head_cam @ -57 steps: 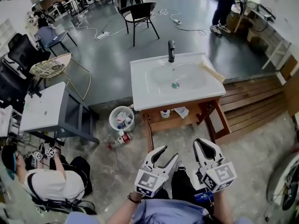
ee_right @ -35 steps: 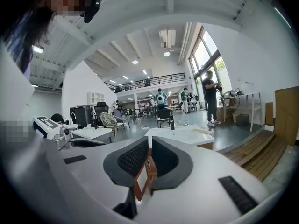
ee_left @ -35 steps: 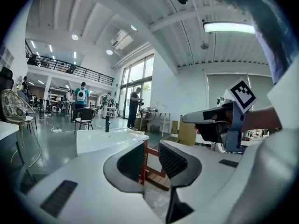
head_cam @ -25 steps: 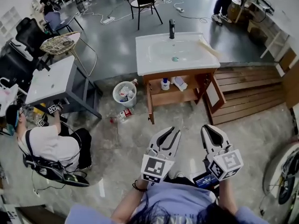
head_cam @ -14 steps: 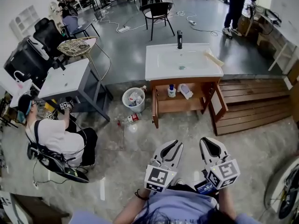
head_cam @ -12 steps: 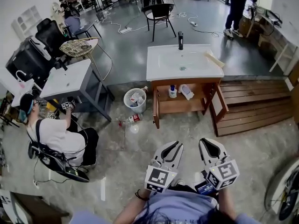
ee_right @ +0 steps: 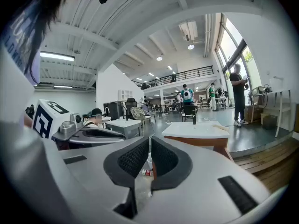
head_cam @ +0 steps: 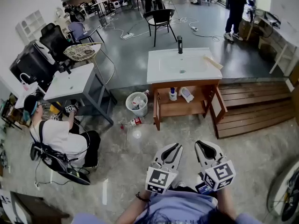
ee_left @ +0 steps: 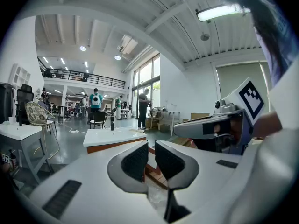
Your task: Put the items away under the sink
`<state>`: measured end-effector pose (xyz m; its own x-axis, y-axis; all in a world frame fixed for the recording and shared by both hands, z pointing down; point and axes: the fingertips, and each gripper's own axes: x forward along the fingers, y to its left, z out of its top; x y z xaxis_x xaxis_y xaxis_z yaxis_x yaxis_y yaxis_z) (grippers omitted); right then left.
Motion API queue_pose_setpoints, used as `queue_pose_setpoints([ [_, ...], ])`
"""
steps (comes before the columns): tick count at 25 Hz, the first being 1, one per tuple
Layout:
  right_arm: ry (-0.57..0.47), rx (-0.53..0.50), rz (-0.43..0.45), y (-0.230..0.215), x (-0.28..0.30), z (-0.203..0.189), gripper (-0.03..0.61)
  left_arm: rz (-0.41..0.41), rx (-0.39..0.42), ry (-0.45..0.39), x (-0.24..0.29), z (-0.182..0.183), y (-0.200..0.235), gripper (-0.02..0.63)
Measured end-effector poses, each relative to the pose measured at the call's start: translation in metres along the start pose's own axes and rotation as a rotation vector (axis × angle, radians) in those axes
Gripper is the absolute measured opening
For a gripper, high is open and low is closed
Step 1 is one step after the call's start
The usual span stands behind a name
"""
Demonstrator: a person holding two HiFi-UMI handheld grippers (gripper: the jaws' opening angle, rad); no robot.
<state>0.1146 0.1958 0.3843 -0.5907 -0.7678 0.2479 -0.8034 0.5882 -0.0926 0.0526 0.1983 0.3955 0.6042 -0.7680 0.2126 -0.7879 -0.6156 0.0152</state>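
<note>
Black pads [ee_left: 136, 161] of the left gripper [ee_left: 152, 149] stand a narrow gap apart, having just been closing, with nothing between them. The right gripper [ee_right: 149, 143] is drawn together, also empty. Both hang well short of the one white sink [head_cam: 183, 65] with its single tap [head_cam: 180, 44]. Under it two cabinet doors [head_cam: 156, 112] stand open, and two items sit on the shelf [head_cam: 184, 108]: an upright bottle [head_cam: 173, 95] and a white pouch [head_cam: 186, 94]. One fallen bottle [head_cam: 135, 122] lies on the floor [head_cam: 140, 153] beside one waste basket [head_cam: 138, 104].
</note>
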Motion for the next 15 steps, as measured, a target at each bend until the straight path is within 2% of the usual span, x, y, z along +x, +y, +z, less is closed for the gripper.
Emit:
queue_pose_setpoints([
  [15,-0.007,-0.010,-0.004,0.0033,-0.0042,-0.0065,0.029,0.007,-0.009,-0.009,-0.0060,-0.0052,-0.0002,0.054],
])
